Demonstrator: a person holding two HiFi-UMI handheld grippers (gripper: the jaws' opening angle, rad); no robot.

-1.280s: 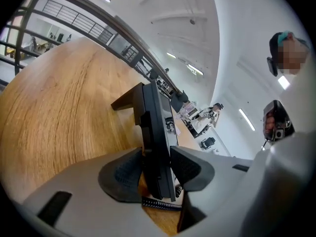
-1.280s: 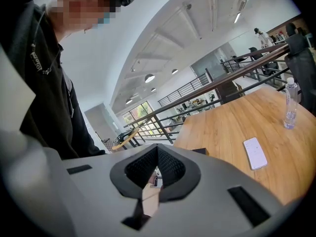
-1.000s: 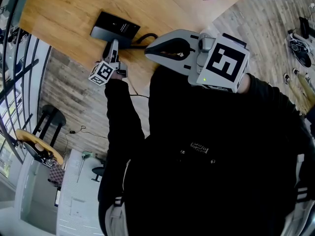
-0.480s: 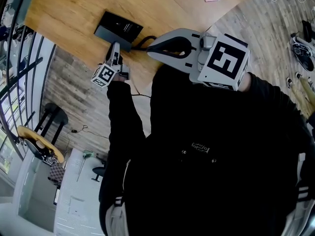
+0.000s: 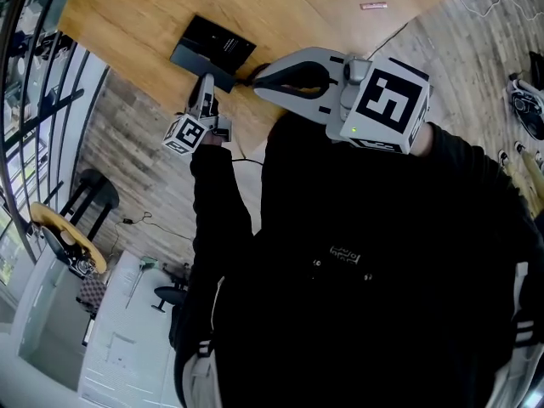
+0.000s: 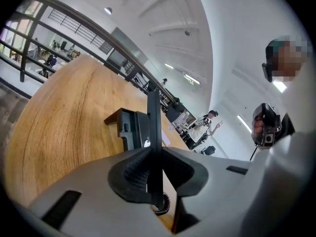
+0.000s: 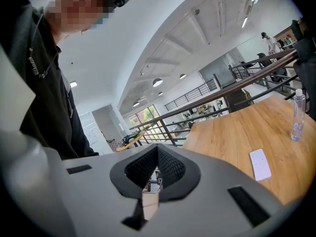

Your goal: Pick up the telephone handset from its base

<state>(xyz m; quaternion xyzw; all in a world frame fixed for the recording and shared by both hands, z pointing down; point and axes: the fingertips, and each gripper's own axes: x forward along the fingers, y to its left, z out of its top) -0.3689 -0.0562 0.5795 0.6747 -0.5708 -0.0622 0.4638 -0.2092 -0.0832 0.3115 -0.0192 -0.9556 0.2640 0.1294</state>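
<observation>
Smooth grey moulded shell and black, finely ribbed pads of the left hand-held gripper (image 6: 154, 154), clamped on the telephone handset (image 6: 154, 117). Handset seen edge-on as a thin, flat, matte black bar, upright between the pads and rising above them. Black coiled cord (image 6: 161, 209), a tight spiral, just below the grip.

Directly behind the handset, the telephone base (image 6: 129, 127): matte black, boxy, with a stepped, notched profile, resting on the counter (image 6: 59, 112). In the head view, the same base as a flat dark rectangular slab (image 5: 212, 48) near the counter's edge, with the left hand-held gripper (image 5: 206, 85) just at its near side. Contact between handset and base not discernible.

Counter top of pale wood with long streaked grain and a curved edge.

Same grey shell and ribbed black pads on the right hand-held gripper (image 7: 157, 152), tips pressed together with nothing between them.

On the far counter in the right gripper view, a thin white slab (image 7: 260, 164) with rounded corners lying flat, and a clear plastic bottle (image 7: 296, 113) standing upright. Floor (image 5: 476, 32) of grey-brown wood-look planks.
</observation>
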